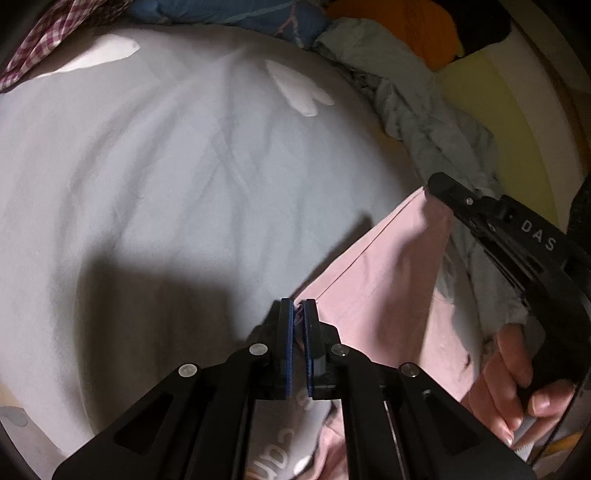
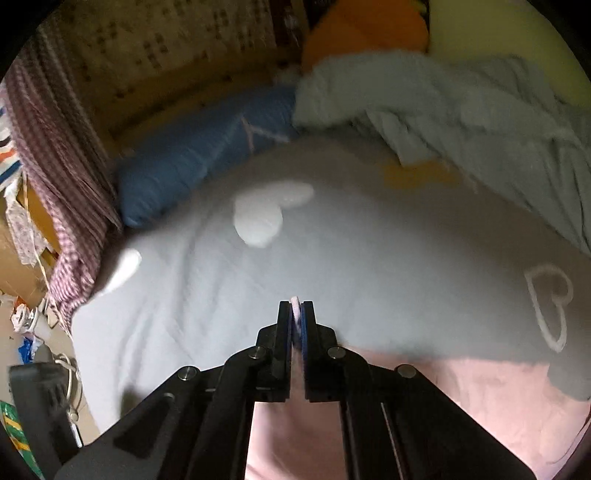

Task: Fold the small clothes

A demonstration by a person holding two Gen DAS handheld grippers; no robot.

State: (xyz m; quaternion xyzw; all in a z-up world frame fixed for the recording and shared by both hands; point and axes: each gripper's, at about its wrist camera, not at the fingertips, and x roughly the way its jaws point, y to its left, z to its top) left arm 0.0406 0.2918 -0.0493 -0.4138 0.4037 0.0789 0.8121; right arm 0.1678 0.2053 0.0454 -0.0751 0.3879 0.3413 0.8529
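Note:
A small pink garment [image 1: 388, 273] hangs stretched above a pale grey bedsheet [image 1: 166, 166]. My left gripper [image 1: 298, 314] is shut on one corner of its hem. My right gripper [image 2: 296, 314] is shut on another pink edge, and the pink garment [image 2: 461, 406] hangs below it. In the left wrist view the right gripper [image 1: 439, 188] shows at the right, pinching the garment's far corner, with the hand that holds it [image 1: 517, 384] below. Printed lettering shows on the cloth under my left fingers.
The sheet has white heart patches [image 2: 258, 218] and a heart outline [image 2: 546, 306]. A crumpled light blue-grey blanket [image 2: 461, 110], a blue pillow [image 2: 192, 155], an orange cushion [image 2: 362, 33] and checked purple fabric [image 2: 62, 192] lie along the far side. Floor clutter [image 2: 26, 295] lies off the left edge.

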